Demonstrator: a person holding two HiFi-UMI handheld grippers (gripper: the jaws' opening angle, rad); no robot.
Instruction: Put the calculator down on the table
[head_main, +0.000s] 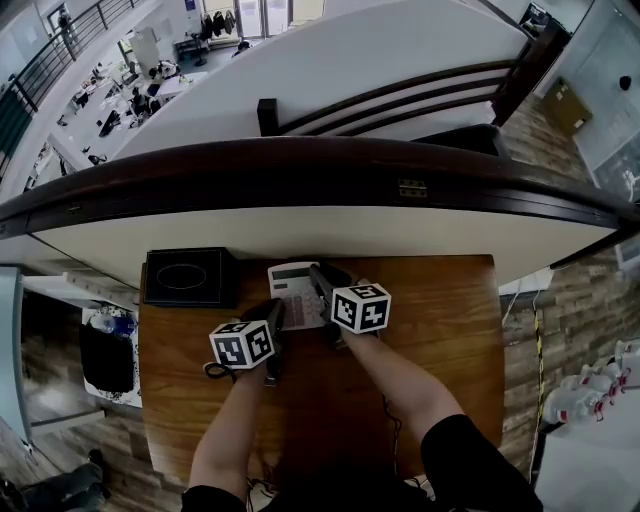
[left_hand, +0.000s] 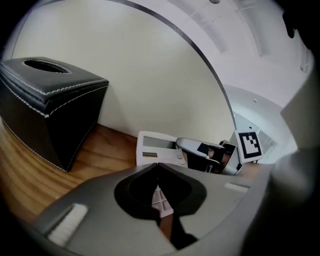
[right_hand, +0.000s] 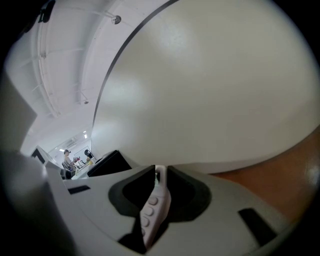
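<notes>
1. The calculator (head_main: 293, 283) is just to the right of the black box (head_main: 188, 277), at the back of the wooden surface (head_main: 440, 330). Its display end points away from the person.
2. The right hand-held gripper (head_main: 320, 280) reaches the calculator on the side away from the box. Its jaws are closed down on the calculator's edge. In the right gripper view, the narrow gap between them is filled by the pale body, with a row of keys seen edge-on.
3. The left hand-held gripper (head_main: 274, 312) is over the calculator's near corner on the box side. Its jaw tips meet with nothing clamped between them, and a few keys show through the opening behind the tips.
4. No view shows whether the calculator rests flat on the surface or is held just off it.
5. The box stands upright with an oval opening on top, and it is not touching the calculator.
</notes>
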